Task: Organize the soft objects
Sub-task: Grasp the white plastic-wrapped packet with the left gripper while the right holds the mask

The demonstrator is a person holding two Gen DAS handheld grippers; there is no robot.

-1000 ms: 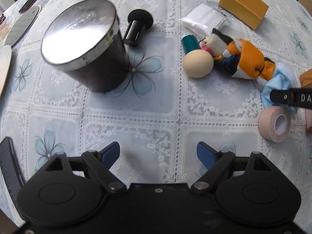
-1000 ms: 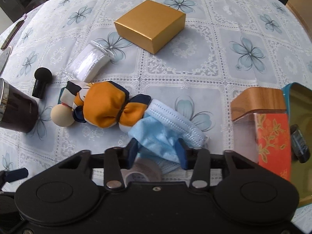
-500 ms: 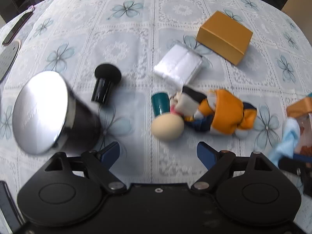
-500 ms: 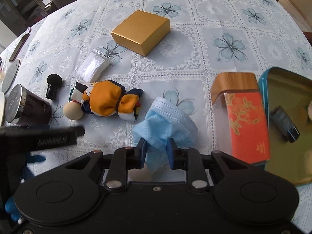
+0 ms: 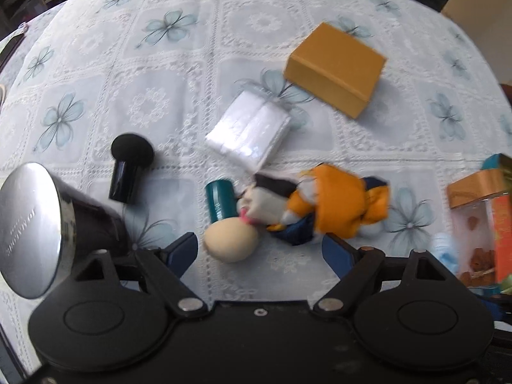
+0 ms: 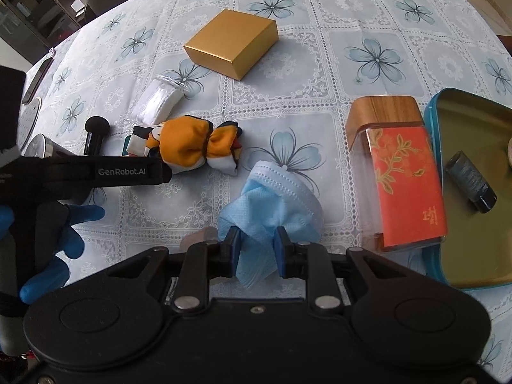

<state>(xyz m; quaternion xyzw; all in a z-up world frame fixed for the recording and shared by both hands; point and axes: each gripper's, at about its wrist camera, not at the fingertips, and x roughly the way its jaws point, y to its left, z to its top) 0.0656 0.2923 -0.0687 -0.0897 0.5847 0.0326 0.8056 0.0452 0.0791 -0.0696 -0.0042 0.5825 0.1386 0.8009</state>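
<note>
Right wrist: right gripper [image 6: 255, 249] fingers pinch blue mask [image 6: 272, 198]; left gripper [image 5: 259, 252] fingers wide, empty, scarf bundle [image 5: 323, 204] just beyond (long axis crosswise, seemingly).

1. Tablecloth [image 6: 377, 9]: smooth, slightly glossy sheet with embossed lace pattern and printed flowers.
2. Face mask [image 6: 272, 198]: matt, pleated non-woven fabric, light blue.
3. Scarf bundle [image 6: 192, 147]: soft woven cloth with a faint satin sheen, at 10 o'clock from the mask.
4. Gold box [image 6: 232, 43]: smooth card with a metallic satin finish.
5. White packet [image 5: 248, 134]: glossy clear plastic wrap over white contents.
6. Dark canister [image 5: 92, 220]: glossy wall; brushed metal lid [image 5: 30, 233].
7. Tin tray [image 6: 473, 147]: metal, dull gold inside, glossy teal rim.
8. Orange case [image 6: 406, 188]: clear glossy plastic shell, wood-grain cap at 12 o'clock.
9. Gripper bodies: matt black plastic.
</note>
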